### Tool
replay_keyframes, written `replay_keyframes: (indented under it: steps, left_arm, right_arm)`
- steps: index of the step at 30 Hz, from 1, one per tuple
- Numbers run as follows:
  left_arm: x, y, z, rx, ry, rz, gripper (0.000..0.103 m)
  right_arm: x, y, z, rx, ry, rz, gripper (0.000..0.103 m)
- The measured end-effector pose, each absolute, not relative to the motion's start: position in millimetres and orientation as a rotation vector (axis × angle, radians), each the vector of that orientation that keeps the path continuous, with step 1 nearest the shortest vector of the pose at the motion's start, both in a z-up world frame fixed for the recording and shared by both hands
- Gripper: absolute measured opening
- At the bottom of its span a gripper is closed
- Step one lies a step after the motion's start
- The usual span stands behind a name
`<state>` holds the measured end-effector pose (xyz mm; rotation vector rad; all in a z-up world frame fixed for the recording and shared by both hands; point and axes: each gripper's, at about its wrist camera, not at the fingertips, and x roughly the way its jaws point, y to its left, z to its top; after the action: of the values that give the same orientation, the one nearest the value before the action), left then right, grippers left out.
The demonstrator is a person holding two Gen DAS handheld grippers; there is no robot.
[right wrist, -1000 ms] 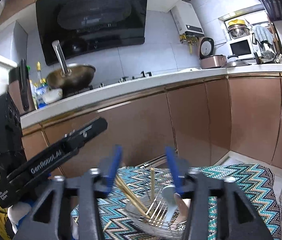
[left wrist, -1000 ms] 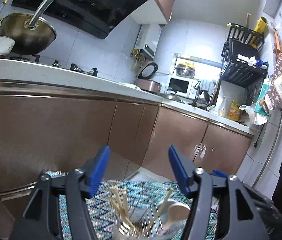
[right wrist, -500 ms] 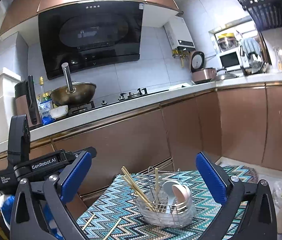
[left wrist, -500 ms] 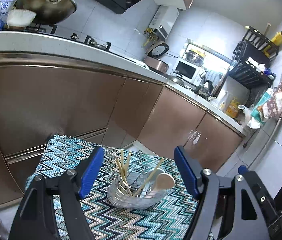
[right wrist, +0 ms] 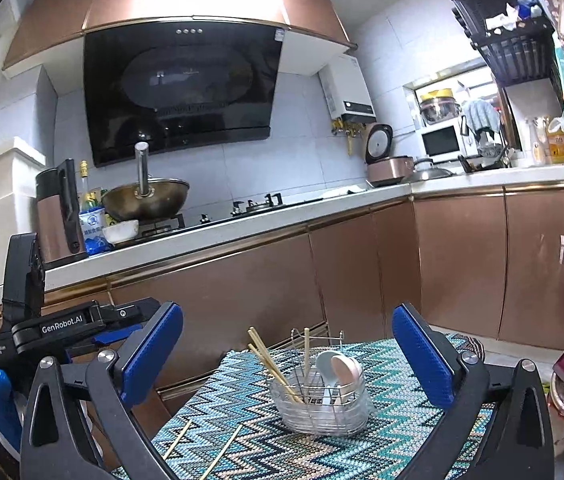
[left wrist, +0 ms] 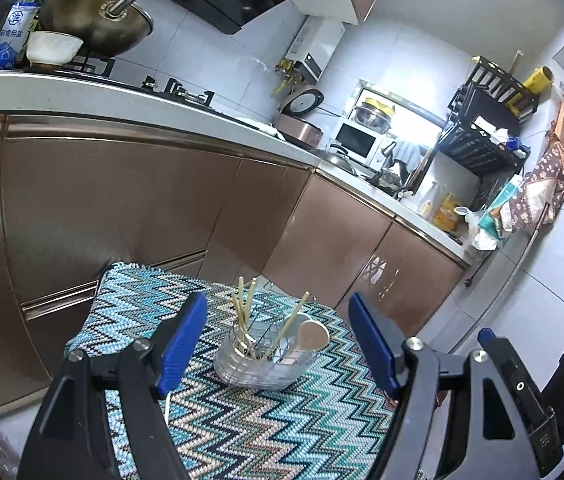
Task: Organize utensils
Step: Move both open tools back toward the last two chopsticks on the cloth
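Observation:
A small wire basket [left wrist: 260, 366] stands on a zigzag cloth [left wrist: 242, 432] over a low table. It holds several wooden chopsticks [left wrist: 242, 312] upright and pale spoons [left wrist: 311, 336]. My left gripper [left wrist: 278, 346] hovers short of the basket, open, with nothing between its blue pads. The right wrist view shows the same basket [right wrist: 321, 404], with spoons [right wrist: 339, 368] and chopsticks [right wrist: 272, 364] in it. My right gripper [right wrist: 287, 354] stands wide open and empty, back from it. Two loose chopsticks [right wrist: 224, 450] lie on the cloth at the near left.
Brown kitchen cabinets [right wrist: 361, 264] and a white counter [right wrist: 242, 232] run behind the table. On the counter are a wok [right wrist: 146, 198], a bowl [right wrist: 120, 232] and a rice cooker [right wrist: 387, 164]. The left gripper's black body [right wrist: 62, 326] is at the left of the right wrist view.
Both grippers have drawn back and up from the basket, which now looks smaller and farther off. The right jaws have spread much wider, and the left jaws a little.

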<state>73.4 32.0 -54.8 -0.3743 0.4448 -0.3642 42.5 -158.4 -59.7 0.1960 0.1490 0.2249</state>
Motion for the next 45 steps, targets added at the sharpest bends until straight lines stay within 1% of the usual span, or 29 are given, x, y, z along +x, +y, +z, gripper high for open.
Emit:
replay_keyframes:
  steps: [12,16,20,28,32,36,40,45]
  left_arm:
    - [26,38,-54,-0.271,0.384,-0.353,0.072]
    - [6,39,-52,-0.214,0.338,-0.354,0.072]
    - [-16,50,-51,-0.216,0.290,-0.346,0.072]
    - [-41,62,-48,-0.186,0.267,-0.370,0.072]
    - [-49,65,-51,-0.177,0.250,-0.385,0.072]
    - [-55,65,-53,-0.149,0.227,-0.345,0.072]
    - [-50,71,-61,-0.142,0.243,-0.284,0.072]
    - [-32,83,-79,-0.128,0.325,-0.221,0.072]
  right_arm:
    - [12,-149,-63,0.256,0.153,0.314,0.103]
    - [-3,-143,-62,0.224,0.145,0.300,0.103]
    - [-16,-140,-63,0.230,0.140,0.307,0.103]
    - [-39,-134,-60,0.223,0.102,0.303,0.103]
    - [-40,-128,-61,0.189,0.141,0.276,0.103]
    - [-43,-123,-65,0.151,0.137,0.205,0.103]
    - [-39,-120,-72,0.119,0.156,0.148,0.103]
    - [-27,-120,-84,0.129,0.226,0.189,0.103]
